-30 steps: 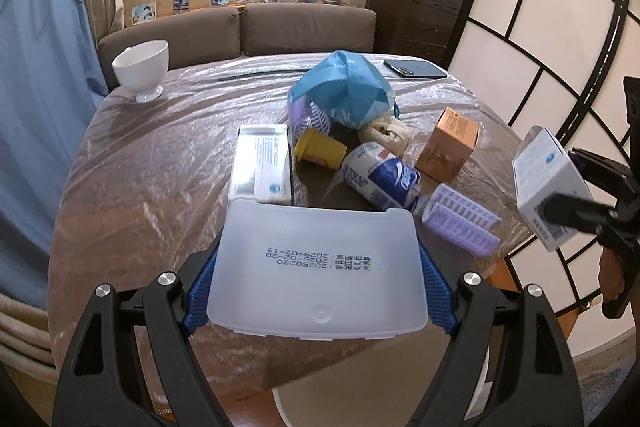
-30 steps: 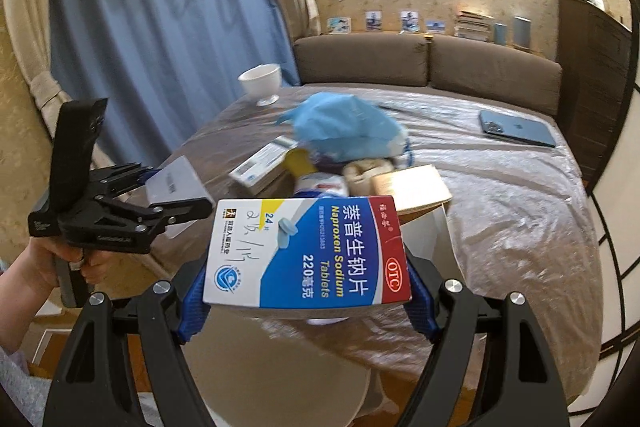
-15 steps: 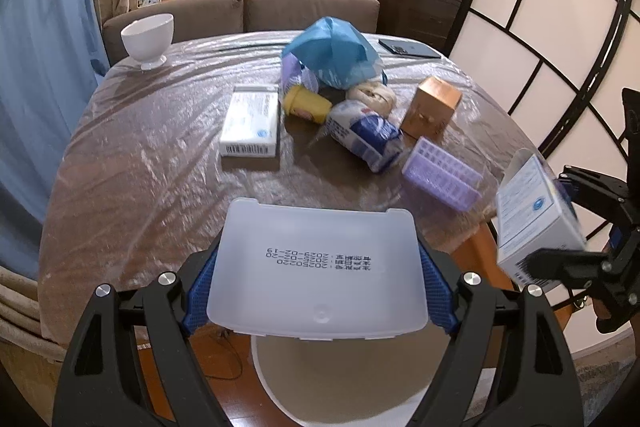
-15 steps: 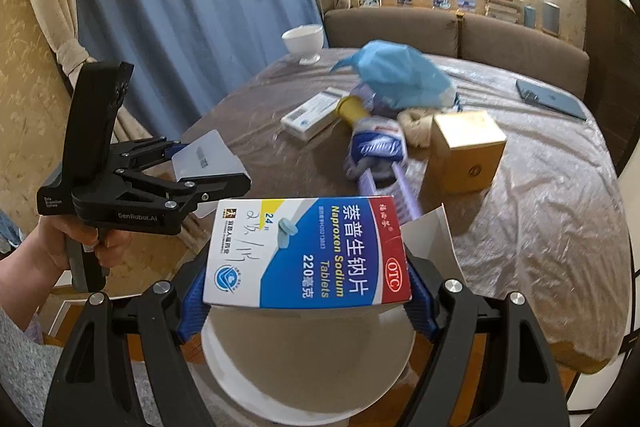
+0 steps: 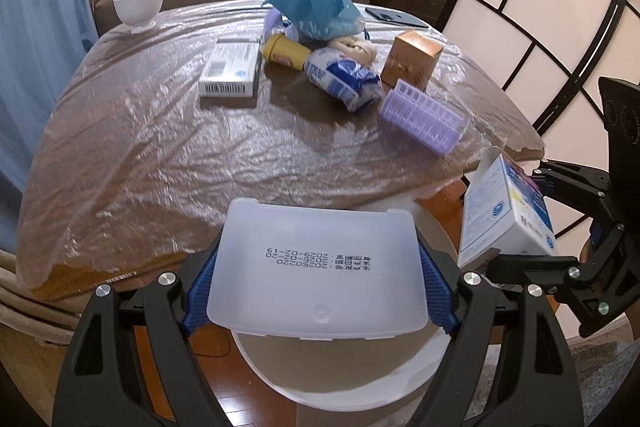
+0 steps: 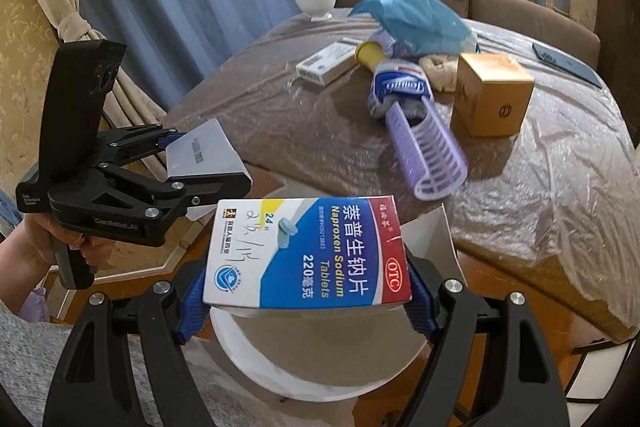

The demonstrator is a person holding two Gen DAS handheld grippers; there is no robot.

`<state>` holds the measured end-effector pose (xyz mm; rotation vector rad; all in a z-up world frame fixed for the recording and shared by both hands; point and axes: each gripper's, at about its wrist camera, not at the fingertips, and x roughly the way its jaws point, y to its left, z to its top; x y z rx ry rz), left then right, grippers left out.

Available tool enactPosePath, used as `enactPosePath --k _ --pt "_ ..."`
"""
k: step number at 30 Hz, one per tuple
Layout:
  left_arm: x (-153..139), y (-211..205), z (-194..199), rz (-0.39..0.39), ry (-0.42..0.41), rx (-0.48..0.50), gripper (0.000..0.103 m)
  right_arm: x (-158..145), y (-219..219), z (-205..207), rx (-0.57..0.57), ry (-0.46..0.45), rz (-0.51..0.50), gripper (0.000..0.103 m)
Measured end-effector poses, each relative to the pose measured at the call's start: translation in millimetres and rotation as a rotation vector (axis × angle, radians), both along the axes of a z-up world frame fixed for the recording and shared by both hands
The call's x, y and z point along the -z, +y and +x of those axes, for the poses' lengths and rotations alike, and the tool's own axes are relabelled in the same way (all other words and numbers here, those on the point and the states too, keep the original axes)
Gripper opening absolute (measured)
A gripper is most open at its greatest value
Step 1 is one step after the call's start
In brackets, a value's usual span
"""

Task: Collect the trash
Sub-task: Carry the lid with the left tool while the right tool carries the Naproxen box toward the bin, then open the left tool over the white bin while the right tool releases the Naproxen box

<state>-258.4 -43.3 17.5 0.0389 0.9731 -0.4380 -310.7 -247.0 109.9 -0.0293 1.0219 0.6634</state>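
My left gripper (image 5: 318, 301) is shut on a translucent white plastic box (image 5: 320, 267) and holds it above a round white bin (image 5: 344, 375) on the floor by the table edge. My right gripper (image 6: 306, 303) is shut on a blue, white and red Naproxen tablet box (image 6: 308, 253), also above the bin (image 6: 316, 359). Each gripper shows in the other's view: the right gripper (image 5: 532, 227) with its tablet box (image 5: 508, 211), the left gripper (image 6: 202, 157) with its plastic box (image 6: 204, 151).
On the plastic-covered table (image 5: 160, 147) lie a white medicine box (image 5: 232, 69), a yellow cup (image 5: 286, 53), a blue bag (image 5: 312, 9), a blue-white wrapper (image 5: 342, 79), a purple ribbed holder (image 5: 424, 115), a brown carton (image 5: 412, 61), a white bowl (image 5: 140, 3) and a phone (image 5: 394, 17).
Both grippers have drawn back from the table and lowered with their boxes, so the white bin now lies under both.
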Motion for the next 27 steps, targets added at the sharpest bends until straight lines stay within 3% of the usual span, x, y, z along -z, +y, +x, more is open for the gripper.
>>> enactPosePath --k 27 --pt "46 -18 -21 0.031 0.076 0.073 0.084 58 -5 -7 0.021 0.136 -0.057 0.077"
